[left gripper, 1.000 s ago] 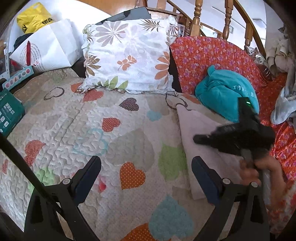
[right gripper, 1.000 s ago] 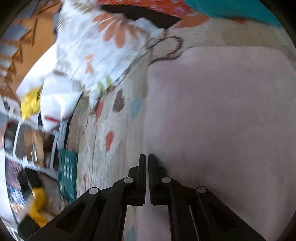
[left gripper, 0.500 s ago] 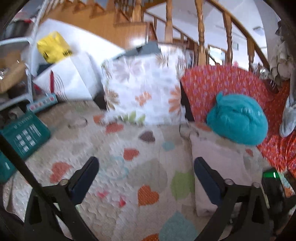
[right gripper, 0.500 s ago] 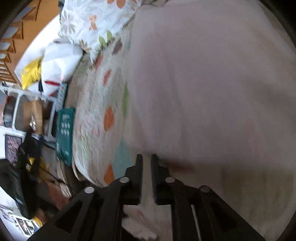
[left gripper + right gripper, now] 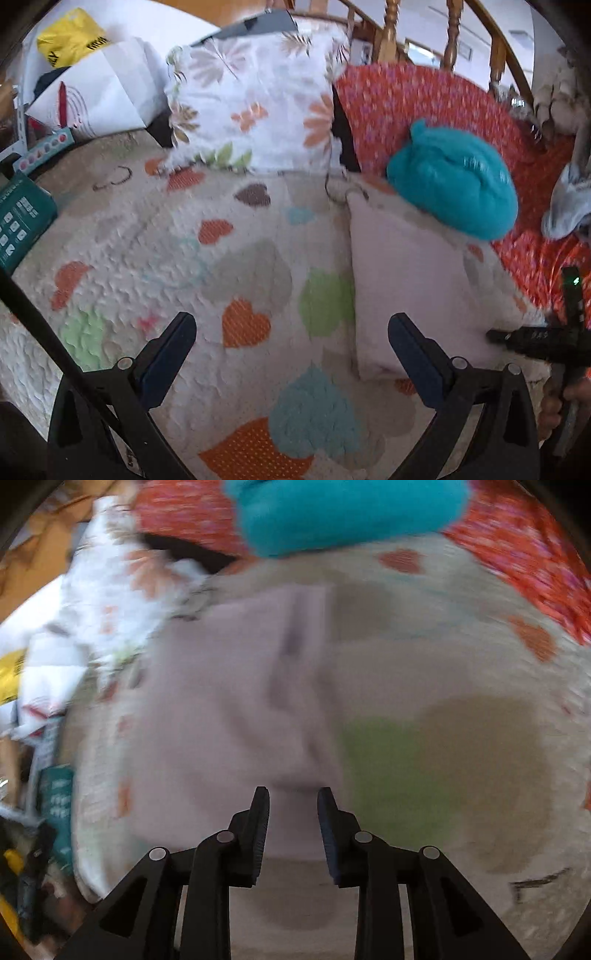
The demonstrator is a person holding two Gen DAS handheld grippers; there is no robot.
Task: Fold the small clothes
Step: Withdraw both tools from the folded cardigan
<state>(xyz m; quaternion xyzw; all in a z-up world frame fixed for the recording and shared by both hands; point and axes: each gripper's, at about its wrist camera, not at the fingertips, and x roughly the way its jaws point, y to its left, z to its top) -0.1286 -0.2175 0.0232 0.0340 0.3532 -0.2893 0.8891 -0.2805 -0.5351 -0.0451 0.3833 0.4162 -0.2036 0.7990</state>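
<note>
Black tool [image 5: 292, 805], silver pivot screws, seemingly ribbed pads.

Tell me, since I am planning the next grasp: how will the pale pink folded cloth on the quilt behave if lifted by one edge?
The pale pink cloth lies flat in soft layers with creases, so it probably droops and unfolds. It looks thin, likely light. On the textured quilt, a push would likely bunch it rather than slide it.

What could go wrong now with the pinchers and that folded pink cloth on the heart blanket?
1. The right gripper is opening just above the pale pink cloth; if a pad drags, it might pull the fold loose.
2. The teal bundle lies right at the cloth's far corner, so pushing the cloth that way could bump it.
3. The left gripper hangs wide open over the heart quilt; closing low, it might pinch quilt instead of cloth.
</note>
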